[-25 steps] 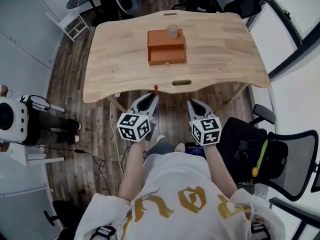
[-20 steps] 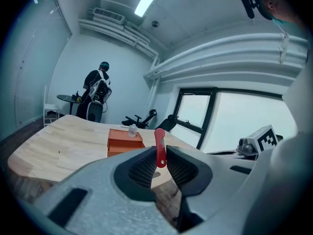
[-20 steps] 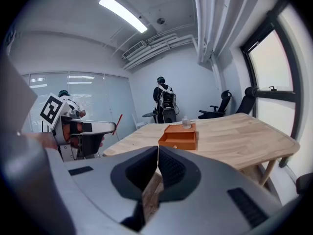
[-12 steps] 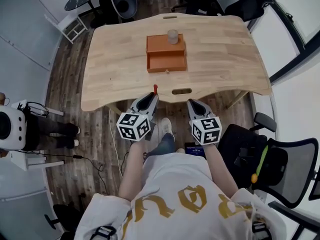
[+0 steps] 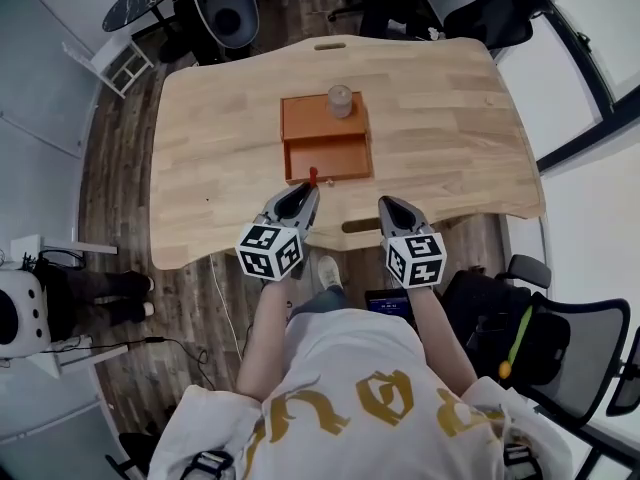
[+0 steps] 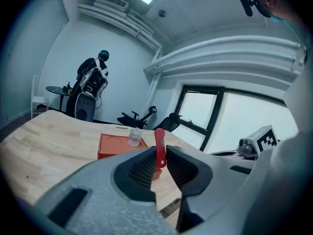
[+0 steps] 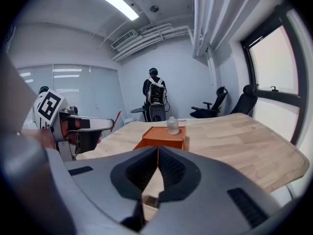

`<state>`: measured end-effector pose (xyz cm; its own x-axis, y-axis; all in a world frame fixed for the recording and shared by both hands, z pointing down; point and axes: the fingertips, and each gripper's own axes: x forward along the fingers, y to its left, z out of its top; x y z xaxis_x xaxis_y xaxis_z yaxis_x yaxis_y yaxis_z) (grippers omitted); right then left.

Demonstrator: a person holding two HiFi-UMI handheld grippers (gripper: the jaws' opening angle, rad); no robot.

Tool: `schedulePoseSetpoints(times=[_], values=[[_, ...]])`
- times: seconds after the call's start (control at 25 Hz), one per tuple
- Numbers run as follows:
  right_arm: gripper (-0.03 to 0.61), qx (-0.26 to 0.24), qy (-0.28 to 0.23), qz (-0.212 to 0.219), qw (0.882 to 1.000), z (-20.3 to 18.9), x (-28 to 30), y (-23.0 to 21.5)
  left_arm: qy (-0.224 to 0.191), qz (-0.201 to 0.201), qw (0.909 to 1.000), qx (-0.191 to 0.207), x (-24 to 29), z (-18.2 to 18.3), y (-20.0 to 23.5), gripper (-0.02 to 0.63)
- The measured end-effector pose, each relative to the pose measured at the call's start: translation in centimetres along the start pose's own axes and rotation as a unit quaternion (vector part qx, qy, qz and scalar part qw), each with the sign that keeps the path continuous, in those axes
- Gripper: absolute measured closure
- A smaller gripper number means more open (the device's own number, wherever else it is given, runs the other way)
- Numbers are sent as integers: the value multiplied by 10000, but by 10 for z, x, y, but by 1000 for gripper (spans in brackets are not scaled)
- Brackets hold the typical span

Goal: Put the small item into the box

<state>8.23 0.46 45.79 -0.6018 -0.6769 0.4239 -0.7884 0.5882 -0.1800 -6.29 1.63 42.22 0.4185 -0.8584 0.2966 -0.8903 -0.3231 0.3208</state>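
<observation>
An office: black swivel chairs [image 5: 490, 16] along the frame's top edge, a wide wooden bench [image 5: 450, 118], glass partitions [image 7: 88, 80], strip lighting [image 7: 115, 1].

Wood-grain table [image 5: 450, 118], matt orange box [image 5: 305, 118], glossy red plastic item [image 5: 312, 176].

One worktop [image 5: 440, 138] is here, with one orange box [image 5: 325, 138] and one clear jar [image 5: 340, 100]. There is one small red stick [image 5: 313, 176]. Two tools show: the left tool [image 5: 306, 190] and the right tool [image 5: 386, 206]. One person [image 7: 154, 89] stands at the back.
</observation>
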Motion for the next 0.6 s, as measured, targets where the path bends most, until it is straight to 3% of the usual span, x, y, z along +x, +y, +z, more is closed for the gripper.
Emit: schedulePoseSetpoints(times=[0.36,0.6], values=[[566,163,15,-456,9988,34,77,-30,227,-356,9991,47,71,30,59,551],[566,92,-151,-638,9978,50,98,-31,240,-468,9986,-12,86,41,85,551]])
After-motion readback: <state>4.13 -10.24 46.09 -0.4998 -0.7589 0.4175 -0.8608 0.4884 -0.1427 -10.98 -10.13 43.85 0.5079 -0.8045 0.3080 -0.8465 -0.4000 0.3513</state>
